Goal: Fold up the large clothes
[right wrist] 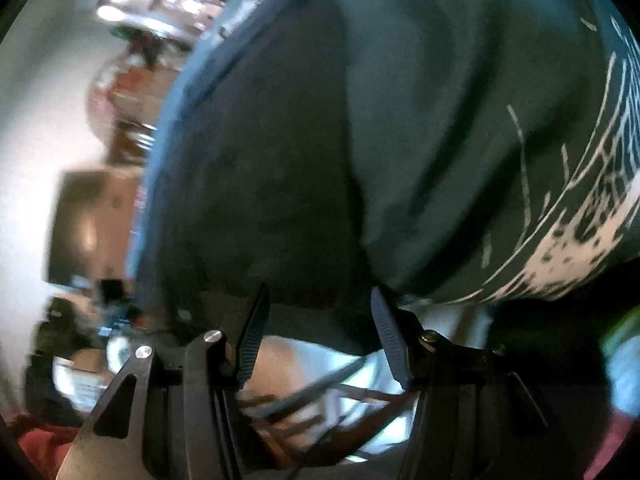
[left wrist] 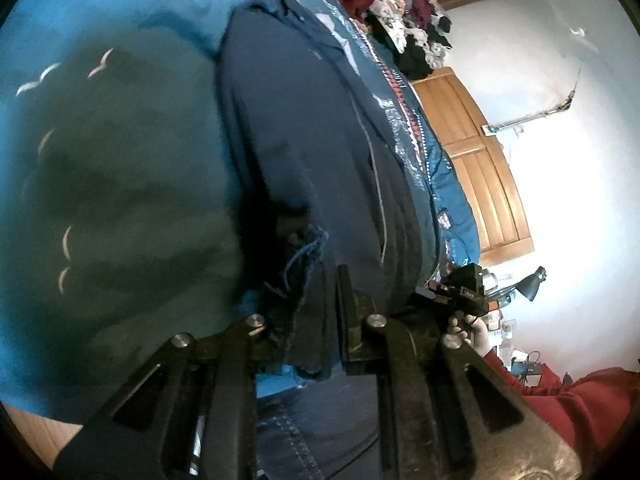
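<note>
My left gripper (left wrist: 316,320) clamps the dark blue garment's (left wrist: 304,128) frayed edge at lower centre; my right gripper (right wrist: 320,336) gapes, empty, below the teal bedspread (right wrist: 460,120).

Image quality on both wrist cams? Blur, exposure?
Left wrist: mostly sharp, navy garment readable, white wall overexposed, dark shadow on the blue bedspread. Right wrist: heavy motion blur, room background smeared, dark cloth underexposed; fisheye bending in both.

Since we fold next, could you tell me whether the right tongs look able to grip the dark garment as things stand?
Probably yes. The right tongs are open and the dark garment edge lies just beyond their tips with nothing in between. The view is blurred, so contact is unclear.
</note>
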